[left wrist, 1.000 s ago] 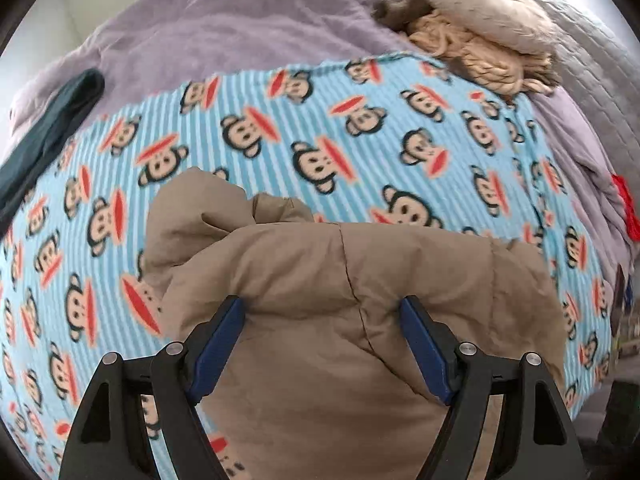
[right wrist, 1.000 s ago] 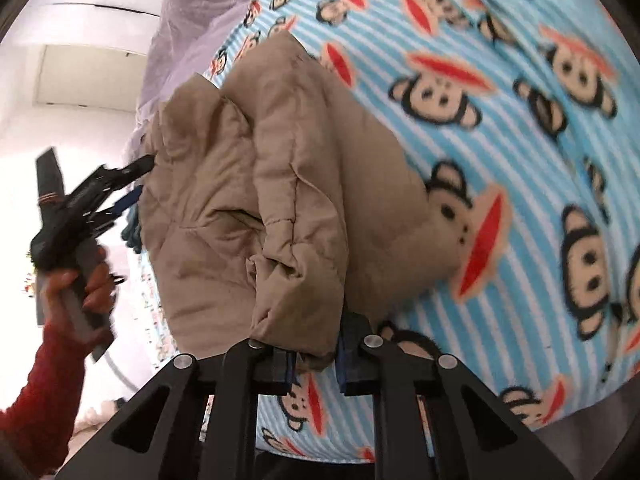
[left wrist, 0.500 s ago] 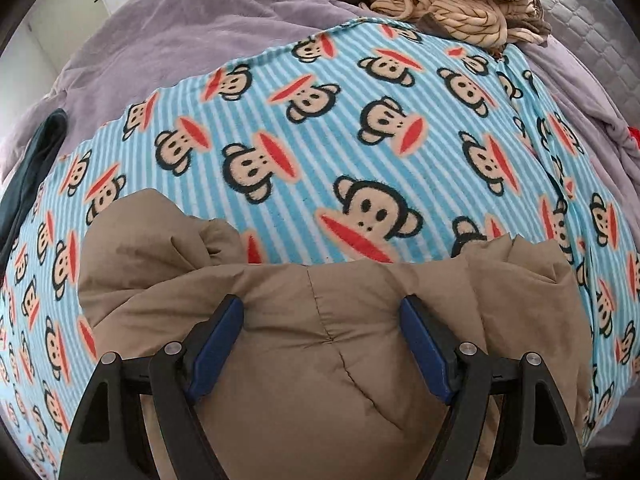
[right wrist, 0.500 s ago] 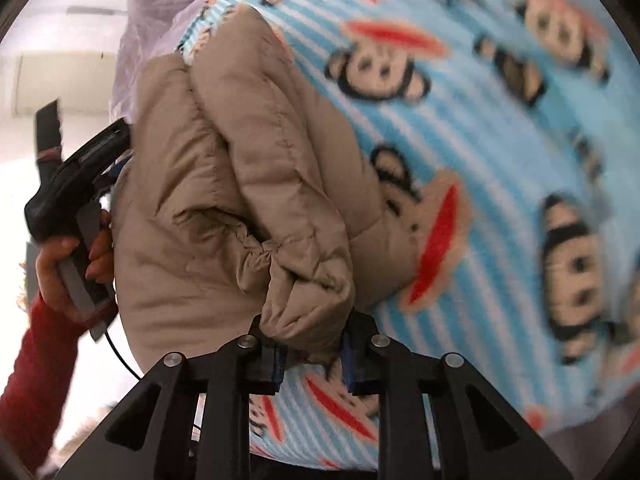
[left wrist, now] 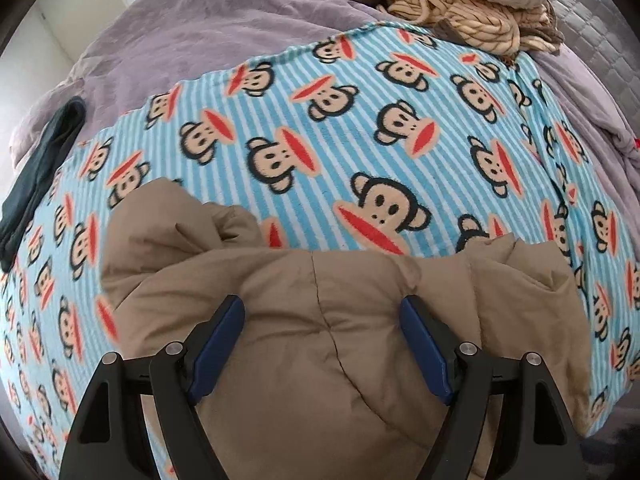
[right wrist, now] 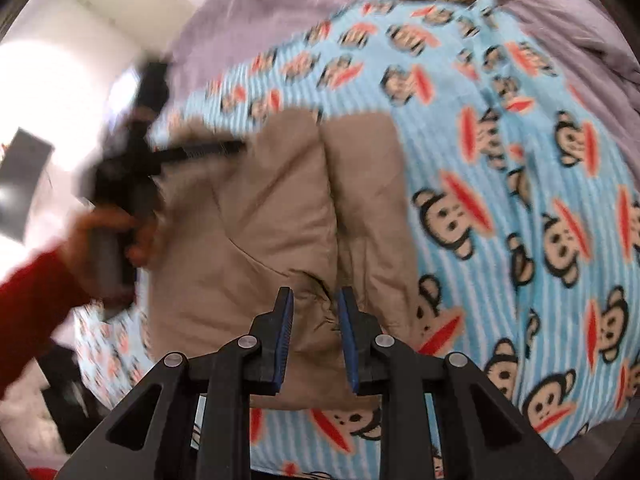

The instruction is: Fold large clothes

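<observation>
While one jacket [left wrist: 328, 360] lies folded | left claw [left wrist: 320, 340] wide | right claw [right wrist: 314, 328] opening, empty

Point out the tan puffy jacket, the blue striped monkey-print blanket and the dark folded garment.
tan puffy jacket [left wrist: 320, 320]: left wrist view, quilted middle panel
blue striped monkey-print blanket [left wrist: 360, 120]: left wrist view, bare centre
dark folded garment [left wrist: 44, 160]: left wrist view, its middle

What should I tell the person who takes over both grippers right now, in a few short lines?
Left gripper: open wide, fingers over the tan padded jacket, no grip.
Right gripper: jaws opening, letting go of the jacket; fabric lies between the fingers, not pinched.
Jacket: bunched in a rough fold on the monkey-print blanket, near its front edge.
Done: one fold laid over.
Left: probably flatten, fold again, tidy.
</observation>
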{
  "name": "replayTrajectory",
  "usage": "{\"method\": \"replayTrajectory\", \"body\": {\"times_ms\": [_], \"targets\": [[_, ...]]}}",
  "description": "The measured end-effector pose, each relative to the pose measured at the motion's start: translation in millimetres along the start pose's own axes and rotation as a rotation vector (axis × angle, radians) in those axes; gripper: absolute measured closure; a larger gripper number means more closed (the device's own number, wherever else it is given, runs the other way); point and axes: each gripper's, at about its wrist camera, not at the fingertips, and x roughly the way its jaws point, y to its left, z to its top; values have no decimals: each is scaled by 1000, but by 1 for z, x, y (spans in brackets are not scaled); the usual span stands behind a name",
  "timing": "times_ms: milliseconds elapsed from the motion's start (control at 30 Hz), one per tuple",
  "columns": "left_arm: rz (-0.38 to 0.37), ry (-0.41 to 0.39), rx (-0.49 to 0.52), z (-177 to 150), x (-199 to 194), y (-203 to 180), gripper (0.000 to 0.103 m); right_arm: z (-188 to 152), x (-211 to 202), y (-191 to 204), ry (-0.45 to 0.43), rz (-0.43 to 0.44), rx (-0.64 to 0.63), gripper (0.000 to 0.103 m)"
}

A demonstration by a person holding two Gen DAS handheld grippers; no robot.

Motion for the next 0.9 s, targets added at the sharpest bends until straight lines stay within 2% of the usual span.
{"method": "replayTrajectory", "body": {"times_ms": [133,267,400,433,533,567,700,800,867,900], "targets": [[1,2,-32,-14,-27,12,23,-1,26,-14,95,-21,15,77],[22,10,-77,-37,-50,25,23,2,33,-24,119,13,35,77],[48,21,-114,-60,-63,35,23,10,23,-24,121,56,13,77],[54,25,-123,-66,-66,37,23,14,19,-24,110,74,6,72],[53,39,-150,-80,-72,44,23,26,9,-27,75,120,5,45],[53,45,-156,-84,-73,46,23,29,4,-26,66,145,12,43],[50,61,-168,-93,-74,49,23,45,2,-24,64,191,37,43],[50,67,-173,-97,-74,51,23,55,21,-21,112,160,48,44],[52,70,-178,-99,-75,53,23,54,33,-18,131,174,72,77],[51,72,-179,-100,-75,54,23,54,37,-20,136,185,88,77]]}}
